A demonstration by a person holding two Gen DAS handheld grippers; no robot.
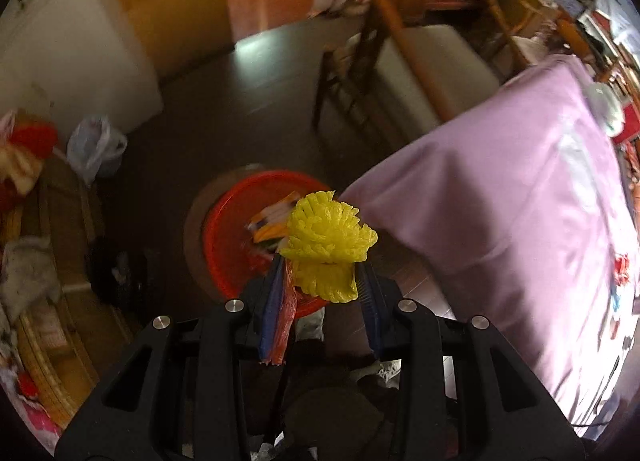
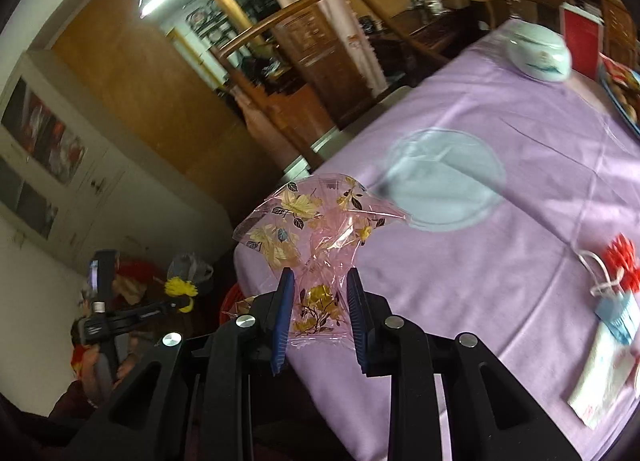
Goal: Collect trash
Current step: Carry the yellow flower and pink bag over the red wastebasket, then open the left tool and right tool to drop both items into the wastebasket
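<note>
Yellow foam net [image 1: 326, 241] — one, pinched by left jaws | one floral wrapper [image 2: 316, 237] — right jaws pinching

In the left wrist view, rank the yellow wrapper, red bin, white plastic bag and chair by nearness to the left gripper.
1. Yellow wrapper, clamped in the left gripper.
2. Red bin, directly below.
3. White plastic bag, left on the floor.
4. Chair, beyond, upper right.

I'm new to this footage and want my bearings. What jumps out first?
The bright yellow crinkled wrapper gripped in the left gripper, right above a red bin on the dark floor. Next, the pink floral wrapper pinched in the right gripper at the edge of the lilac tablecloth.
</note>
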